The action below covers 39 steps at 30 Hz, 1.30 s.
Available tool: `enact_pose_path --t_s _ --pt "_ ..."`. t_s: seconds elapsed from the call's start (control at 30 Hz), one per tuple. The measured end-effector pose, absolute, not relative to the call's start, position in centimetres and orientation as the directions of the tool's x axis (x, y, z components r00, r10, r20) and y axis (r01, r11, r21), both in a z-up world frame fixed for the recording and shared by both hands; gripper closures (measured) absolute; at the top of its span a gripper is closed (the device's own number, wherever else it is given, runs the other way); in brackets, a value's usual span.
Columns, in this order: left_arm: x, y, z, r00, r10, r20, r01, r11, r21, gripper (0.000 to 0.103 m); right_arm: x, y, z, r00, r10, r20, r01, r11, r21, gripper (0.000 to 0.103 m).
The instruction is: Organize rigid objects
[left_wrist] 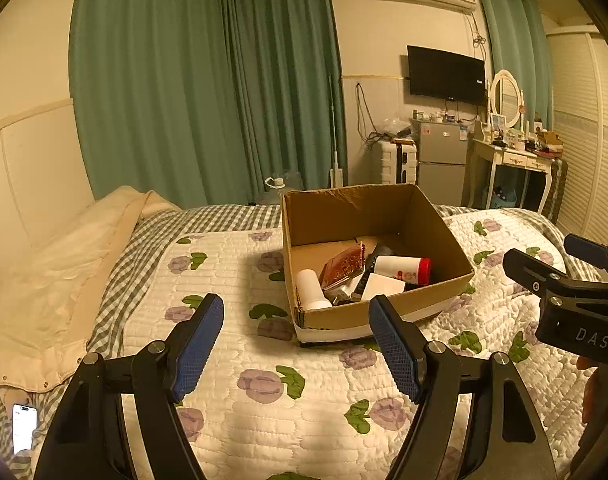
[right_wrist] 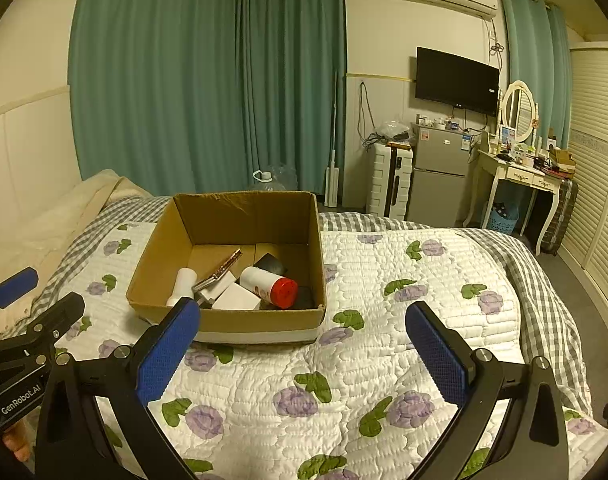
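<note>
Quilted bed (left_wrist: pixel 264 420), phone (left_wrist: pixel 24 426) in left view only, both tongs (left_wrist: pixel 296 344) (right_wrist: pixel 304 356) wide, empty.

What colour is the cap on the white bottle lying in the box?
Red cap; clearest in the right wrist view.

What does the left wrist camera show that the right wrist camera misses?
Only the left wrist view shows a lit white smartphone lying on the grey checked sheet beside the cream pillow. Only the right wrist view shows the bare grey floor past the bed's right edge. Both show the open brown cardboard box on the floral quilt, the white bottle with a red cap lying inside it, and both tongs open and empty: left tongs, right tongs.
</note>
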<state>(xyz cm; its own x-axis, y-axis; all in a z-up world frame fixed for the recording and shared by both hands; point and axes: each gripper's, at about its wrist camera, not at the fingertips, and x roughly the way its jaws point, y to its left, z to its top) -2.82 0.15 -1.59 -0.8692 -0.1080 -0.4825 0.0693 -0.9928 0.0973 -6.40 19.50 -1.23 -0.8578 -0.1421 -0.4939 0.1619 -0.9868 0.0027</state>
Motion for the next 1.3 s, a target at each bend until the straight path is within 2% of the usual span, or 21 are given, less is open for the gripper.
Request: enact_pose_path --t_s 1.3 --pt "-2.85 0.06 -1.68 -0.865 -0.113 -0.489 0.076 -0.993 0.094 0.025 -6.62 19.15 -1.93 -0.844 -0.145 -0.517 0.168 -0.986 0.002 0.0"
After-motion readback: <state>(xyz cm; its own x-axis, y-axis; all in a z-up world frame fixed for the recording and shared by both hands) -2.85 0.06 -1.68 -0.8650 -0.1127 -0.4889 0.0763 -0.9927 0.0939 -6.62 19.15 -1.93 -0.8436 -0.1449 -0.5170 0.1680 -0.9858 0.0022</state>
